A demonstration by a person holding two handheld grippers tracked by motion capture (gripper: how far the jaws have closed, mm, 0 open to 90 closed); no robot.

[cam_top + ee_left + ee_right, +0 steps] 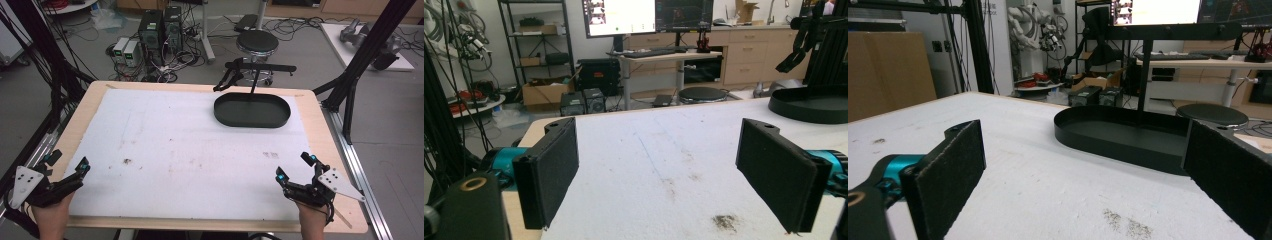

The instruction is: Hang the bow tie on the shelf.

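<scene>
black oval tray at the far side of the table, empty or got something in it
Empty. The black oval tray shows a bare floor in the high view and the right gripper view; just a thin post rises from it.

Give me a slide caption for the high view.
Two open grippers rest at the near corners; a black oval tray sits far right.

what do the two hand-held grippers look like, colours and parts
Both are black. The left hand-held gripper and the right hand-held gripper each carry a grey three-cornered plate with small dark holes and teal tips near the jaws. In the gripper views the jaws are flat black rectangular pads with a rough foam-like face, on teal mounts. No sleeves show on the forearms.
</scene>
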